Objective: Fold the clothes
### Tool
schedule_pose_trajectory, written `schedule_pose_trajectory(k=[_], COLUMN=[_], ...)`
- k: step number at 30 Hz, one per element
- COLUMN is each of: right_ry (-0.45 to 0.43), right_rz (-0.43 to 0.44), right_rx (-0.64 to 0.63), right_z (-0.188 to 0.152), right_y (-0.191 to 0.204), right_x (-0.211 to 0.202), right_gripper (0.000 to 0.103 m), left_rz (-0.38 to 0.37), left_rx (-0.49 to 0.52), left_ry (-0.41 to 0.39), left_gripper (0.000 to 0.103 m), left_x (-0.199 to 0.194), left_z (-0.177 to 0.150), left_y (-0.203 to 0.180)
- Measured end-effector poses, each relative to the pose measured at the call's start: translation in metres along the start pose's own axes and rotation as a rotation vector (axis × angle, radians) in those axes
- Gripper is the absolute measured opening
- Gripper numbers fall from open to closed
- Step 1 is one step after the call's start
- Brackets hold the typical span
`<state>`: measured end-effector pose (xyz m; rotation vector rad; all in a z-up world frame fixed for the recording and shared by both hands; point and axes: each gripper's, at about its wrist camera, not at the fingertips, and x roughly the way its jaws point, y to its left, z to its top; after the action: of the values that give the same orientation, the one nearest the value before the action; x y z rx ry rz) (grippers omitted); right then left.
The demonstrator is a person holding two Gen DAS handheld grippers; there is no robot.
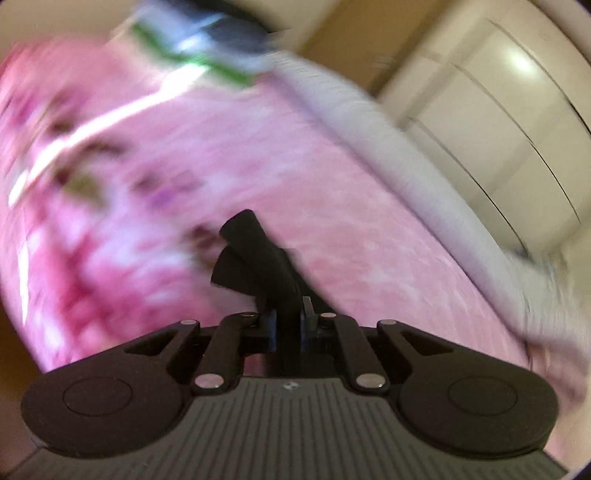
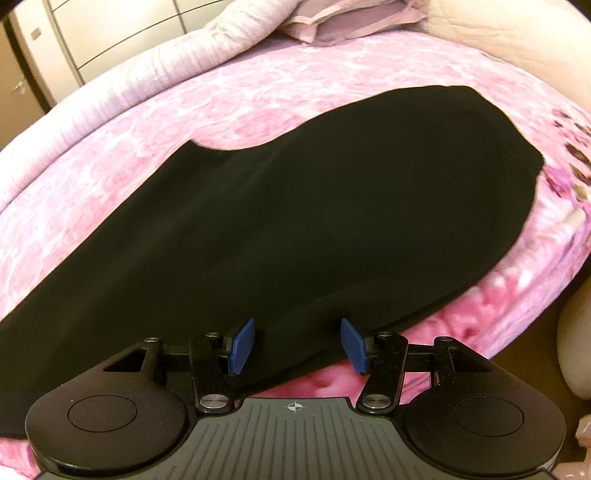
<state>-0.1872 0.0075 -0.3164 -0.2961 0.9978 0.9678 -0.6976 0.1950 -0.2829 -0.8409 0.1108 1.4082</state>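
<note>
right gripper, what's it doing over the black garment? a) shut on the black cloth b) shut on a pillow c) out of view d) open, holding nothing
d: the right gripper has its blue pads spread wide with nothing between them, above the black garment.

Pink bedspread (image 2: 258,92) lies bare for you beyond the black garment (image 2: 295,221); rumpled duvet (image 2: 122,81) and pillows (image 2: 332,22) block its far edge.

No readable text, label, brand or number shows in either view; only a small crosshair mark (image 2: 294,406) sits on the ribbed grey gripper housing (image 2: 295,435).
</note>
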Motion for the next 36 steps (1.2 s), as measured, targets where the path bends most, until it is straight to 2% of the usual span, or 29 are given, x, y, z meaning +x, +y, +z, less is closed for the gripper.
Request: schedule_pose_trajectory(k=[3, 6, 8, 10, 12, 13, 16, 20, 23, 25, 28, 30, 33, 36], right_ry=[-0.018, -0.048, -0.066, -0.075, -0.075, -0.08, -0.104, -0.106, -0.075, -0.022, 0.037, 0.071, 0.122, 0.173], right_rz=[-0.012, -0.032, -0.04, -0.039, -0.036, -0.031, 0.01, 0.107, 0.235, 0.331, 0.414, 0.459, 0.527, 0.594], right_rx=[0.028, 0.048, 0.063, 0.074, 0.082, 0.083, 0.084, 0.094, 0.128, 0.171, 0.217, 0.243, 0.282, 0.321], right_z=[0.006, 0.011, 0.016, 0.019, 0.021, 0.022, 0.022, 0.022, 0.019, 0.012, 0.006, 0.002, -0.004, -0.01], right_y=[-0.017, -0.032, -0.039, -0.045, -0.047, -0.048, -0.046, -0.033, -0.017, -0.005, 0.015, 0.028, 0.048, 0.068], right_x=[-0.005, -0.011, -0.013, -0.016, -0.018, -0.02, -0.026, -0.027, -0.022, -0.014, 0.0, 0.009, 0.023, 0.037], right_gripper=[0.056, 0.056, 0.056, 0.056, 0.056, 0.056, 0.056, 0.055, 0.055, 0.055, 0.055, 0.055, 0.055, 0.055], left_rz=[-0.097, -0.237, -0.321, -0.363, -0.321, -0.319, -0.365, -0.485, -0.442, -0.382, -0.372, -0.401, -0.461, -0.443], left_rx=[0.256, 0.492, 0.589, 0.66, 0.718, 0.736, 0.752, 0.642, 0.574, 0.542, 0.591, 0.592, 0.483, 0.451], left_ry=[-0.029, -0.006, 0.069, 0.204, 0.325, 0.34, 0.335, 0.379, 0.389, 0.437, 0.536, 0.527, 0.514, 0.475], left_gripper=[0.007, 0.008, 0.01, 0.015, 0.015, 0.016, 0.023, 0.024, 0.023, 0.016, 0.015, 0.015, 0.016, 0.016], left_x=[-0.015, -0.022, -0.014, 0.005, 0.018, 0.016, -0.003, -0.016, -0.006, 0.008, 0.021, 0.017, 0.014, 0.017], left_z=[-0.014, -0.058, -0.096, -0.137, -0.166, -0.171, -0.165, -0.123, -0.108, -0.109, -0.12, -0.117, -0.096, -0.071], left_y=[-0.07, -0.136, -0.166, -0.187, -0.198, -0.2, -0.196, -0.176, -0.161, -0.151, -0.143, -0.14, -0.127, -0.111])
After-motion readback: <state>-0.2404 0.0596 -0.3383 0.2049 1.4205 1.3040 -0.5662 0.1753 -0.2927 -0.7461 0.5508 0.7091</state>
